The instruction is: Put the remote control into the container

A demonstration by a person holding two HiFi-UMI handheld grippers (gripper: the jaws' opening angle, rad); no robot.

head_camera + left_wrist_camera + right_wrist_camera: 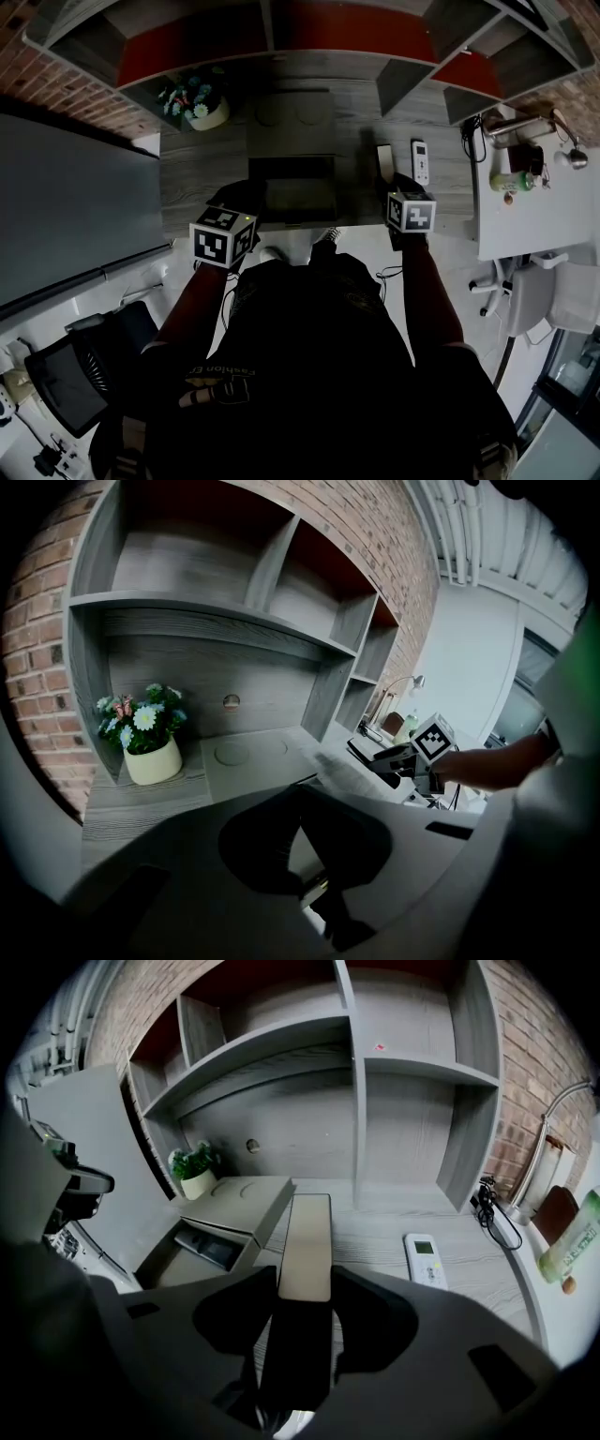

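Right now the remote is in my right hand-held gripper. The jaws are closed on its two long sides, so they stand fairly wide, and most of its length sticks out ahead of them. I judge it to be off the counter. What matters next is that the container lies to the remote's left, with its dark open compartment facing me. The remote's long axis runs alongside the container's right side and points toward the back of the shelf. The opening looks wider across than deep, so I expect to carry the remote left and perhaps turn my wrist to fit its length in. My right arm reaches forward past the container's right side, with the gripper tipped downward. The left hand-held gripper hangs by the container's near left corner, its jaws together on nothing. A white remote lies further right of the container.
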